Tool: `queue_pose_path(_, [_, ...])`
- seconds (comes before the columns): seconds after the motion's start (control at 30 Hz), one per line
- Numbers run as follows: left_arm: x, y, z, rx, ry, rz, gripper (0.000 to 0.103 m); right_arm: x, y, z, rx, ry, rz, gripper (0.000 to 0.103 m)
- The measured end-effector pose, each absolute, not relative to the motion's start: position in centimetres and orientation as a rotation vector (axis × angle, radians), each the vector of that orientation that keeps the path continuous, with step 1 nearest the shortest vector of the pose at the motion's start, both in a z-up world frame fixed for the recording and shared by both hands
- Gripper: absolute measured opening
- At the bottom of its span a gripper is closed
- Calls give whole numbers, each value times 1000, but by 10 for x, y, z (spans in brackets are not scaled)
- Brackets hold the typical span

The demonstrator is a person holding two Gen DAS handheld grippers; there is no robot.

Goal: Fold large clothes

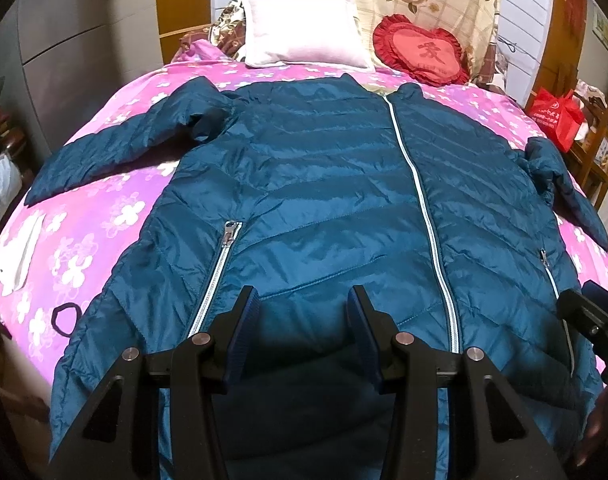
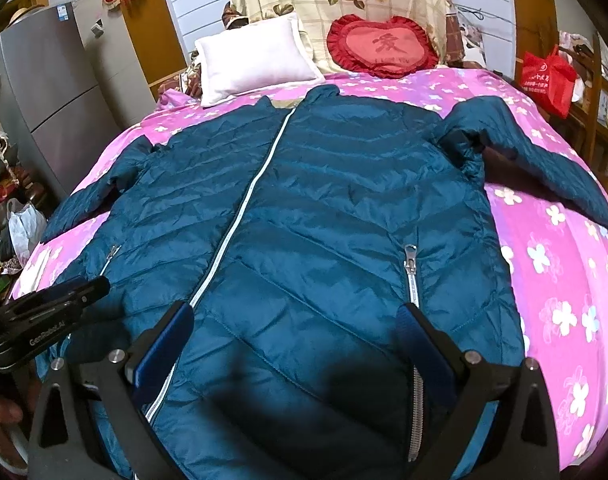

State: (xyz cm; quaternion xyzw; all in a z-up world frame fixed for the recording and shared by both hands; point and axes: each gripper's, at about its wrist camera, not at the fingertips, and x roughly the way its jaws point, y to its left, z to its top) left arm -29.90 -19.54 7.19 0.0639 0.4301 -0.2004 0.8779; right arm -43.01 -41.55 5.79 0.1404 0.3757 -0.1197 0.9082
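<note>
Both tools, left (image 1: pixel 304 300) and right (image 2: pixel 296 320), hover spread over the zipped jacket (image 1: pixel 323 184).

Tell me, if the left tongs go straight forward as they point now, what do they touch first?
Most likely the blue jacket: the left tongs are open and empty over its lower front, left of the main zipper. How far above the fabric they are is unclear.

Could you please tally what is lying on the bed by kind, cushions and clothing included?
Teal jackets: 1
White pillows: 1
Red heart cushions: 1
Black hair ties: 1
Total: 4
</note>
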Motion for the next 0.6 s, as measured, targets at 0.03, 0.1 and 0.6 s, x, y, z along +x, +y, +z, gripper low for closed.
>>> queue_pose_path(0.03, [-299,-195,72,133,898,-418,20,-430,-416,58,288,772,-248,103])
queue_pose_path(0.1, [-299,-196,72,134,899,-417,20,-431,-415,58,286,773,-251,103])
queue_pose_path(0.6, [-307,-206,72,146,899,-444,20,-430,-423,57,288,786,-300,103])
